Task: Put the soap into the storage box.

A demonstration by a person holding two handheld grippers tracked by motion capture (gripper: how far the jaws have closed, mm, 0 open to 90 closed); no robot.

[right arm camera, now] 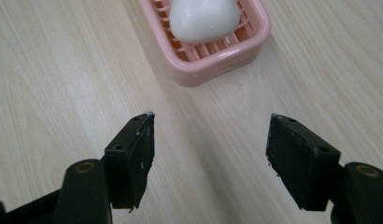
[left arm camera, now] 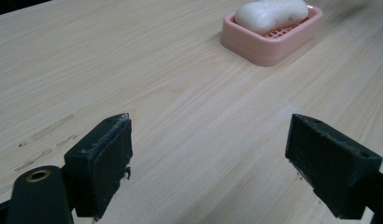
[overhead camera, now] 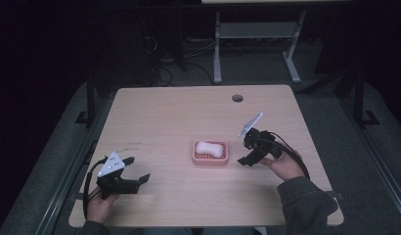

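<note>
Soap [overhead camera: 209,148] lies in the pink dish [overhead camera: 210,160] mid-table, just left of the right gripper [overhead camera: 243,152], whose jaws gape wide and empty; bring them in level, straddling the bar's narrow waist, clear of the dish rim

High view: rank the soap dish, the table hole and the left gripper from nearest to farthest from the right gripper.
From the right gripper:
1. Soap dish, just to its left, soap inside.
2. Table hole, beyond it, near the far edge.
3. Left gripper, across the table, near corner.
</note>
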